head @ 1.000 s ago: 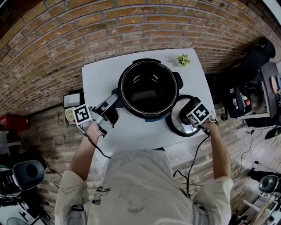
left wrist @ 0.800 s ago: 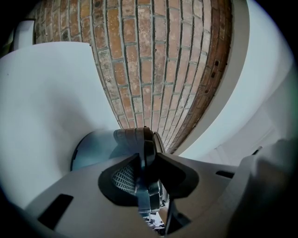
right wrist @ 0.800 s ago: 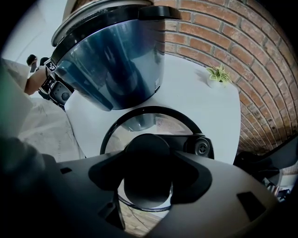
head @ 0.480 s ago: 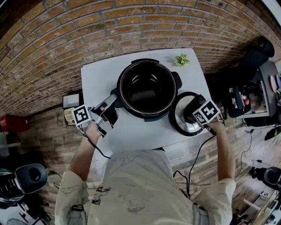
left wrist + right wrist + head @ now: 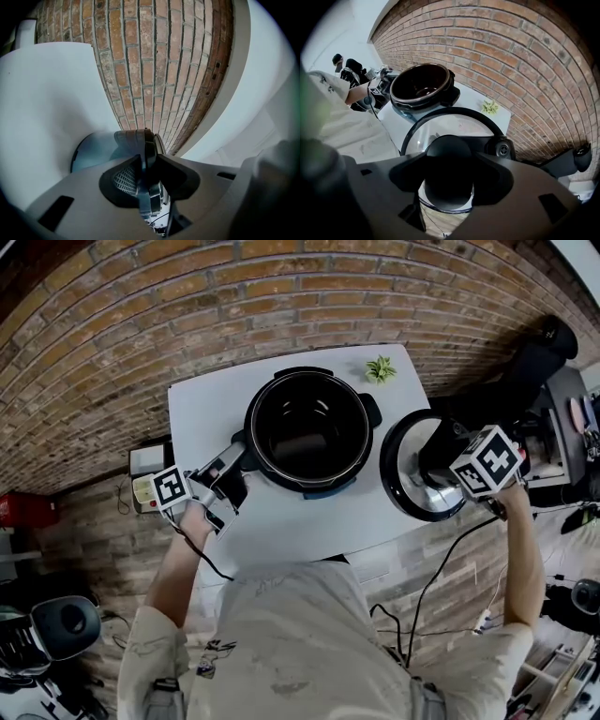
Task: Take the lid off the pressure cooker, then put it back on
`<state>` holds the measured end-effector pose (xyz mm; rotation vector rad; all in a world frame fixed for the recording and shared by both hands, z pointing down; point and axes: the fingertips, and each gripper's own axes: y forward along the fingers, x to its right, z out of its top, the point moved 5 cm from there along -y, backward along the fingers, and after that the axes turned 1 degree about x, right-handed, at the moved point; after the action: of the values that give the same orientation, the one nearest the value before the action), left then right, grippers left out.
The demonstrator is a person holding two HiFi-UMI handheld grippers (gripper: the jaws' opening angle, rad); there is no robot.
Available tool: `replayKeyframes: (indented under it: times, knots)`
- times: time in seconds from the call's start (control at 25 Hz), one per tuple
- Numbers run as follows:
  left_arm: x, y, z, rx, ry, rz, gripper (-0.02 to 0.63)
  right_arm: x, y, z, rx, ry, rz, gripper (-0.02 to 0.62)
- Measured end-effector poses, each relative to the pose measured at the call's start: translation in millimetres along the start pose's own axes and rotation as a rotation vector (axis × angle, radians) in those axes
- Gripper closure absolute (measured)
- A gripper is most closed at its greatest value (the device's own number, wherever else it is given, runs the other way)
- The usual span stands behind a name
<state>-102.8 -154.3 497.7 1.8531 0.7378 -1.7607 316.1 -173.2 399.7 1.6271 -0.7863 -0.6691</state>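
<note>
Two tools engaged: left tool (image 5: 147, 185) clamped the pressure cooker's (image 5: 255, 432) side handle (image 5: 136, 140), right tool (image 5: 450, 180) gripped the lid's (image 5: 454, 124) knob (image 5: 446, 150).

The black knob (image 5: 447, 150) of the glass lid (image 5: 450, 124) is shown clamped between the jaws of the right tool (image 5: 450, 176), with the open pressure cooker (image 5: 423, 84) and a small green plant (image 5: 490, 107) seen beyond on the white tabletop (image 5: 469, 96), backed by a brick wall (image 5: 511, 56).
</note>
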Motion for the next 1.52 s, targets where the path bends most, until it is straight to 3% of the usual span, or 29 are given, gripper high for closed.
replayKeyframes:
  times: [0.28, 0.48, 1.0, 1.52]
  knots:
    - [-1, 0, 0, 0.0, 0.005, -0.002, 0.488, 5, -61, 42, 0.052, -0.048, -0.044, 0.301]
    - [0, 0, 0, 0.005, 0.009, -0.002, 0.492, -12, -73, 88, 0.098, -0.129, 0.001, 0.301]
    - [3, 2, 0, 0.026, 0.016, -0.012, 0.516, -80, -31, 192, 0.058, -0.385, 0.102, 0.301]
    - [5, 2, -1, 0.038, -0.003, -0.03, 0.529, -110, 5, 235, 0.05, -0.427, 0.171, 0.301]
